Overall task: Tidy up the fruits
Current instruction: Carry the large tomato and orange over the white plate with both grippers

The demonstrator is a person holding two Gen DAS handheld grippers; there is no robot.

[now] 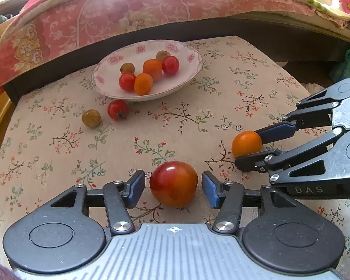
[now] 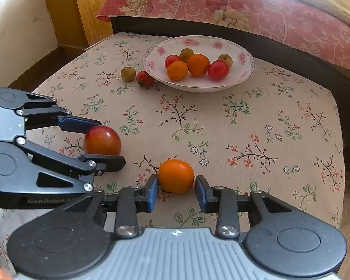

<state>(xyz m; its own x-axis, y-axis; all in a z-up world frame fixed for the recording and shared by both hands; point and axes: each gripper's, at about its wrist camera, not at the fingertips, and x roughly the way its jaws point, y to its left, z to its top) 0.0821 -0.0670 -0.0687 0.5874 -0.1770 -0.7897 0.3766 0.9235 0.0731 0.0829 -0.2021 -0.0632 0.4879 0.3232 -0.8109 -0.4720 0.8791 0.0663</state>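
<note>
1. My left gripper (image 1: 173,184) sat low over the floral-print tablecloth (image 1: 221,98), its jaws apart around a large round red-orange tomato (image 1: 173,183); a thin gap showed on each side of it, and the blue pads were not touching it.
2. My right gripper (image 2: 176,187) had its jaws apart on either side of a round orange fruit (image 2: 176,175). Whether the pads touched it, I cannot tell.
3. Both fruits lay on the cloth near its front edge, just beside each other, so my two grippers crowded that strip.
4. The white flower-rimmed ceramic bowl (image 1: 189,70) stood toward the far edge of the cloth, holding two red, two orange and two olive-brown fruits.
5. A small red tomato with a stem (image 1: 117,109) lay just beside the bowl's near-left rim, and a round olive-brown fruit (image 1: 91,118) lay near it.
6. Between my grippers and the bowl the cloth was bare, and the right half was bare too.
7. A pink floral quilt (image 2: 268,11) hung beyond the far edge.
</note>
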